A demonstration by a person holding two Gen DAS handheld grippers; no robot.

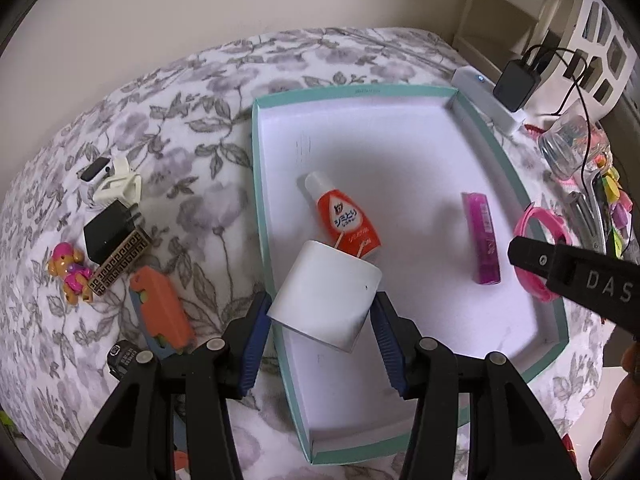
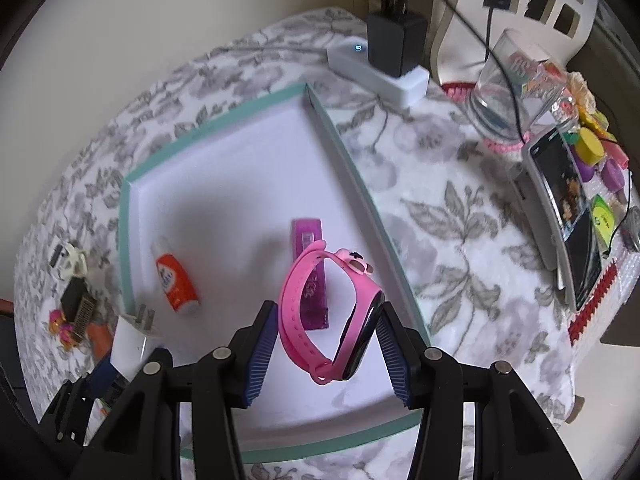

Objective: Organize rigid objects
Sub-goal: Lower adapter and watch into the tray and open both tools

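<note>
While a white charger block (image 1: pixel 326 306) is clamped between the blue ribbed pads of the left tool (image 1: pixel 320 322), it is held above the lower left part of a shallow box lid (image 1: pixel 256 168) with a teal rim and a white inside. The charger is seen as a smooth, rounded white cuboid; in the right wrist view its two metal prongs are shown pointing toward the top of the frame. A pink wristwatch (image 2: pixel 332 312) is gripped by the right tool (image 2: pixel 326 344): its dark face is pressed against the right pad, its buckled silicone strap forms a loop reaching to the left pad, and a small pink charm is carried on the strap's upper side. The watch is held over the lower right area of the lid.

Two things are already laid on the lid's floor: an orange tube (image 1: pixel 344 216) with a white cap and printed lettering, near the centre, and a glittery purple stick (image 1: pixel 482 238), to the right of it. Both are set well apart.

On the floral cloth of the worktop (image 1: pixel 180 140), at the left of the left wrist view, a black plug adapter (image 1: pixel 106 232), a small toy dog (image 1: pixel 68 270) and an orange case (image 1: pixel 162 310) are left lying.
</note>
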